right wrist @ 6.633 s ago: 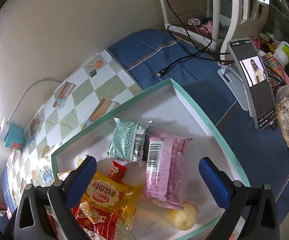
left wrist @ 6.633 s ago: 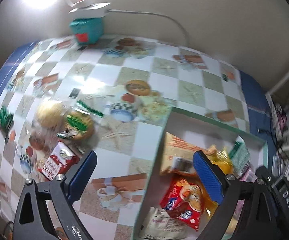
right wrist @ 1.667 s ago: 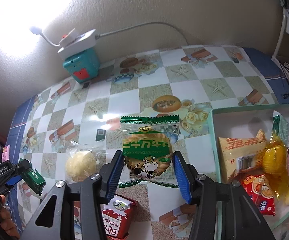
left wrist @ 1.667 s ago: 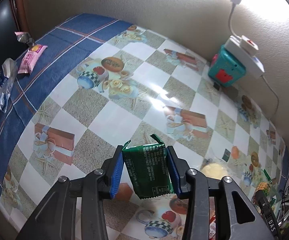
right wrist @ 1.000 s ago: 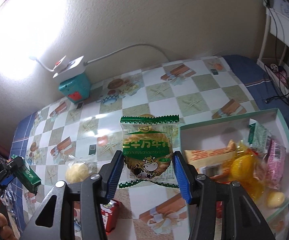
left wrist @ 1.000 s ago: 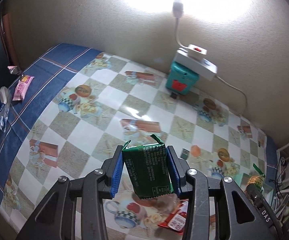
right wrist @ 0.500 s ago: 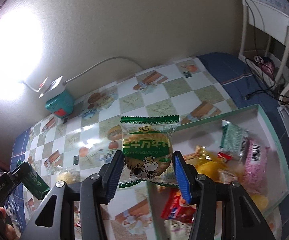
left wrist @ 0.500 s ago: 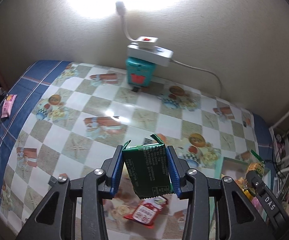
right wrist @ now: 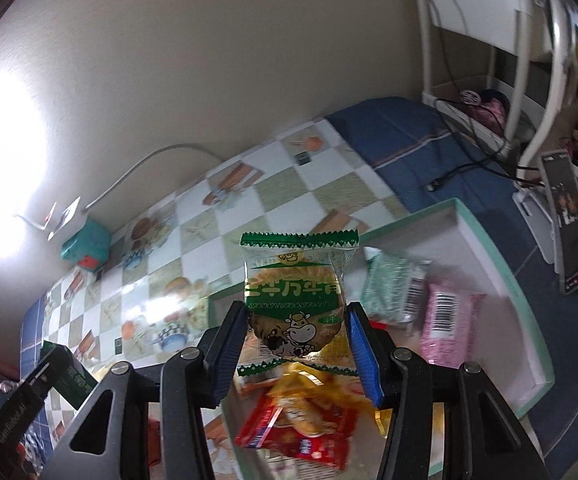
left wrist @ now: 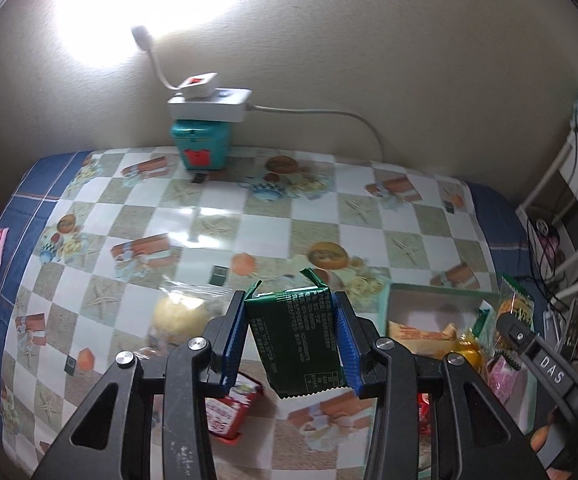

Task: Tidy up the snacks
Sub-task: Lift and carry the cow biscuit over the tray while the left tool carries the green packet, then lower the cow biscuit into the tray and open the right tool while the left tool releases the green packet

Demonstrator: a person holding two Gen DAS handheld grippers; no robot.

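Left wrist view: left gripper (left wrist: 291, 344) clamped on a dark green snack packet (left wrist: 296, 340), blue pads pressing both long sides, packet held above the checkered tablecloth (left wrist: 289, 224). Below it on the cloth, a red-and-white packet (left wrist: 227, 410) and a clear-wrapped round yellow cake (left wrist: 179, 312). At far right, the teal-rimmed box (left wrist: 433, 289) with snacks inside, and the right gripper seen from the side with its green cookie pack. By the wall, a white power strip (left wrist: 209, 106) atop a teal tin (left wrist: 201, 148).

Right wrist view: right gripper (right wrist: 297, 344) clamped on a green-and-clear cookie pack (right wrist: 295, 300) with a cartoon cow, held upright over the near end of the box (right wrist: 501, 264). Inside the box: a pale green packet (right wrist: 393, 284), a pink packet (right wrist: 445, 320), and red and yellow wrappers (right wrist: 301, 424), blurred. Lower left, the other gripper with the dark green packet. A phone on a stand (right wrist: 565, 216) beyond the box.
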